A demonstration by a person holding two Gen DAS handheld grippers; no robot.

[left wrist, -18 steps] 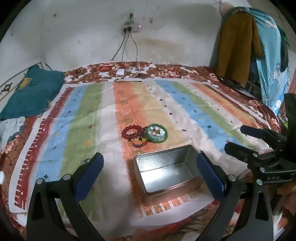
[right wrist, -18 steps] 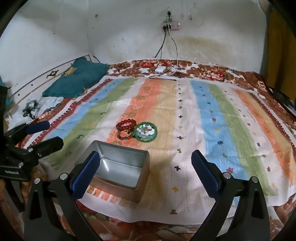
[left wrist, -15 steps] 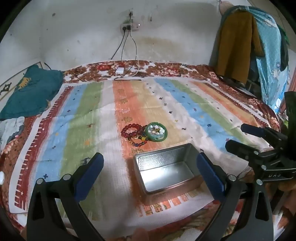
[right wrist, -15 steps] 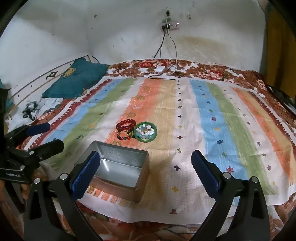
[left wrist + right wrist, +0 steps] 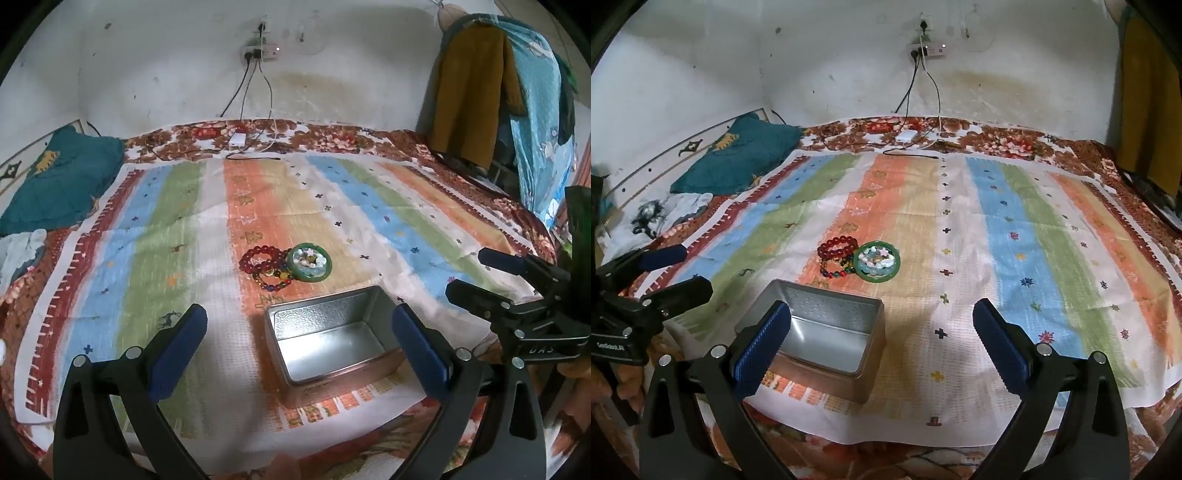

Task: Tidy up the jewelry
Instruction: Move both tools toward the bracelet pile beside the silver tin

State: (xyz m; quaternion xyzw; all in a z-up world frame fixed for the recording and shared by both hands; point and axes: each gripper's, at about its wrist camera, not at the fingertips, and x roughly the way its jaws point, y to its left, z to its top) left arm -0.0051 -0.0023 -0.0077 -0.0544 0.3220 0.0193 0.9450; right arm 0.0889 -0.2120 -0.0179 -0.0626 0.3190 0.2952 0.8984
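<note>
At the far left of the bed, a teal pillow lies against the wall, with crumpled pale cloth in front of it. The striped bedspread covers the middle of the bed. The left gripper hovers over the near edge, its jaws spread wide and holding nothing. On the orange stripe lies a red bead bracelet, touching a darker mixed-bead bracelet and a green bangle with pale beads inside its ring. Just in front of them sits an open metal tin, bare inside. To the right of it, the right gripper also hangs with jaws spread wide, nothing between them; its left finger overlaps the tin in its own view. At the far right, mustard and turquoise clothes hang by the wall.
</note>
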